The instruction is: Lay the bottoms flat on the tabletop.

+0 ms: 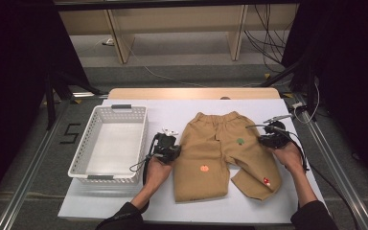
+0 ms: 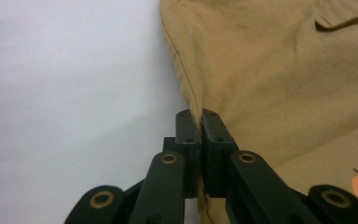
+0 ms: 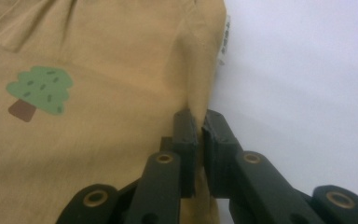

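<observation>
- The tan trousers [image 1: 225, 148] lie flat on the white surface [image 1: 172, 108], waistband toward 12 o'clock, legs toward 6 o'clock; the right leg is bent and ends near the surface's 5 o'clock corner.
- The left gripper [image 1: 168, 149] sits at the trousers' 9 o'clock edge. In the left gripper view its fingers [image 2: 187, 135] are clenched on the side seam of the trousers [image 2: 279, 79], the cloth edge pinched between them.
- The right gripper [image 1: 272, 139] sits at the trousers' 3 o'clock edge. In the right gripper view its fingers [image 3: 186, 135] are grasping a raised fold of the trousers [image 3: 98, 140] beside a green tree patch [image 3: 39, 93].
- A white basket [image 1: 93, 176] stands at 9 o'clock of the left gripper, just beside the hand, leaving a narrow strip of bare surface there.
- Open surface lies at 12 o'clock beyond the waistband and along the 6 o'clock edge; the strip at 3 o'clock past the right gripper is slim.
</observation>
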{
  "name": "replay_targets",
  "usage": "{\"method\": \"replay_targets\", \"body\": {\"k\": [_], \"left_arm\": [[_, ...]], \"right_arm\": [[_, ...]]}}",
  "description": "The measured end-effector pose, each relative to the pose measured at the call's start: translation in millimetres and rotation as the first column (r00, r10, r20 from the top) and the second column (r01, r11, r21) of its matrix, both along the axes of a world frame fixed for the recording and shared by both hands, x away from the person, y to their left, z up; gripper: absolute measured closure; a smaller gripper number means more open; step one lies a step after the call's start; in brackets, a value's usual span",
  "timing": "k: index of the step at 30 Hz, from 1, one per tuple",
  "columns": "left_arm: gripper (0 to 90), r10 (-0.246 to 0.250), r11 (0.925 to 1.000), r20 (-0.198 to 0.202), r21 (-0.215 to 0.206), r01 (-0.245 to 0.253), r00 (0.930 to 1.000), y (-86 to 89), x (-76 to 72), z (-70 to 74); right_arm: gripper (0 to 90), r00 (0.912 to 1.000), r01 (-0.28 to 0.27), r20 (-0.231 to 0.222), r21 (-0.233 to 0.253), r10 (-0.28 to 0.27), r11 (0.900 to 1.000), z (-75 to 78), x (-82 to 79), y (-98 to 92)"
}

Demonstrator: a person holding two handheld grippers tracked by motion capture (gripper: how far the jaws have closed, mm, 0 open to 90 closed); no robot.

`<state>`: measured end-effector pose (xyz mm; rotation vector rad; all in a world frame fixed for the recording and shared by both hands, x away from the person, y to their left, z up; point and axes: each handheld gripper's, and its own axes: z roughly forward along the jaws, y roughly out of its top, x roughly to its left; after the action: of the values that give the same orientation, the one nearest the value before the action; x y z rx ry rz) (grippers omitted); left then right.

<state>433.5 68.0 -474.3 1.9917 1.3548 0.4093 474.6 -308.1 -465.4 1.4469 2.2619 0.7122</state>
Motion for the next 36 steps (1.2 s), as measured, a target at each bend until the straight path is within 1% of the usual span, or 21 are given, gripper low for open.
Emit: {"method": "replay_targets", "body": {"k": [1, 3, 5, 8, 9, 10, 11, 12, 13, 14, 16, 17, 18, 19, 20, 24, 26, 29, 30, 34, 36], "left_arm": [[86.1, 0.0, 1.0, 0.0, 0.0, 0.0, 1.0, 0.0, 0.0, 0.0], [86.1, 0.004, 1.0, 0.005, 0.001, -0.004, 1.0, 0.1, 1.8, 0.2], [86.0, 0.011, 0.9999, 0.003, -0.002, -0.011, 0.9999, 0.2, 3.4, -0.7], [81.4, 0.001, 1.0, 0.004, 0.001, -0.001, 1.0, -1.8, -0.5, -1.8], [79.3, 0.001, 1.0, 0.004, 0.001, -0.001, 1.0, -1.8, -0.5, -1.8], [79.3, -0.006, 1.0, -0.001, 0.003, 0.006, 1.0, -2.2, -1.9, -1.0], [75.6, -0.018, 0.9998, -0.005, 0.001, 0.018, 0.9998, -2.0, -3.5, 0.2], [66.1, -0.036, 0.9993, -0.001, -0.007, 0.036, 0.9993, -1.8, -8.4, 3.8], [61.4, -0.036, 0.9993, -0.001, -0.007, 0.036, 0.9993, -1.8, -8.4, 3.8], [61.4, -0.04, 0.9991, -0.002, -0.012, 0.04, 0.9992, -1.5, -11.1, 6.2], [51.5, -0.055, 0.9979, -0.012, -0.034, 0.055, 0.9984, -0.1, -17.2, 11.0], [51.5, -0.061, 0.9973, -0.018, -0.043, 0.06, 0.998, 0.1, -20.7, 13.2], [45.8, -0.066, 0.9969, -0.023, -0.046, 0.065, 0.9976, -0.1, -24.5, 15.1], [45.8, -0.079, 0.9961, -0.032, -0.042, 0.077, 0.9964, -0.2, -28.4, 16.8], [42.2, -0.088, 0.9953, -0.036, -0.046, 0.086, 0.9955, -0.9, -32.8, 17.9], [39.6, -0.129, 0.9901, -0.055, -0.061, 0.126, 0.9901, 0.6, -49.4, 23.6], [37.2, -0.135, 0.9878, -0.065, -0.087, 0.129, 0.9887, 1.8, -56.1, 25.0], [35.3, -0.147, 0.9865, -0.079, -0.085, 0.14, 0.986, 4.5, -66.3, 24.5], [33.7, -0.15, 0.9858, -0.084, -0.089, 0.142, 0.9852, 5.9, -70.1, 24.0], [30.8, -0.165, 0.9823, -0.097, -0.105, 0.155, 0.9815, 14.2, -87.8, 20.8], [29.0, -0.188, 0.9794, -0.122, -0.098, 0.177, 0.9745, 17.5, -100.5, 15.7]], "right_arm": [[84.6, 1.0, 0.0, 0.0, 0.0, 0.0, 1.0, 0.0, 0.0, 0.0], [84.3, 0.9996, 0.004, 0.029, 0.002, -0.005, 1.0, 1.4, 1.2, 1.1], [84.0, 0.9995, 0.004, 0.031, 0.01, -0.004, 1.0, 1.8, 1.4, 0.5], [76.5, 0.9993, 0.028, 0.023, 0.027, -0.028, 0.999, 2.3, 0.8, -3.0], [76.5, 0.9993, 0.028, 0.023, 0.027, -0.028, 0.999, 2.3, 0.8, -3.0], [73.7, 0.9991, 0.028, 0.032, 0.035, -0.029, 0.999, 4.0, -0.4, -3.8], [67.9, 0.9987, 0.03, 0.039, 0.045, -0.032, 0.999, 6.8, -2.2, -4.0], [59.7, 0.9985, 0.025, 0.047, 0.065, -0.028, 0.998, 13.0, -7.3, -3.2], [59.7, 0.9985, 0.025, 0.047, 0.065, -0.028, 0.998, 13.0, -7.3, -3.2], [55.6, 0.9984, 0.017, 0.053, 0.068, -0.02, 0.998, 15.8, -10.9, -2.3], [45.6, 0.9976, -0.005, 0.07, 0.068, 0.0, 0.998, 22.8, -23.1, -0.1], [45.6, 0.9976, -0.005, 0.07, 0.068, 0.0, 0.998, 22.8, -23.1, -0.1], [41.4, 0.9954, -0.013, 0.096, 0.08, 0.005, 0.997, 26.4, -32.7, 1.5], [41.4, 0.9954, -0.013, 0.096, 0.08, 0.005, 0.997, 26.4, -32.7, 1.5], [37.7, 0.9926, -0.017, 0.122, 0.091, 0.006, 0.996, 30.0, -41.7, 4.1], [35.3, 0.9896, -0.032, 0.143, 0.092, 0.019, 0.995, 34.5, -53.6, 9.5], [34.4, 0.9852, -0.059, 0.167, 0.106, 0.041, 0.993, 37.6, -65.5, 15.0], [34.0, 0.9826, -0.078, 0.176, 0.105, 0.058, 0.991, 38.4, -72.2, 19.0], [34.0, 0.9807, -0.094, 0.181, 0.108, 0.074, 0.99, 38.4, -77.6, 22.9], [34.0, 0.9781, -0.114, 0.186, 0.103, 0.093, 0.988, 37.6, -83.4, 29.6], [34.1, 0.9771, -0.123, 0.187, 0.102, 0.102, 0.987, 37.5, -84.8, 31.6]]}}
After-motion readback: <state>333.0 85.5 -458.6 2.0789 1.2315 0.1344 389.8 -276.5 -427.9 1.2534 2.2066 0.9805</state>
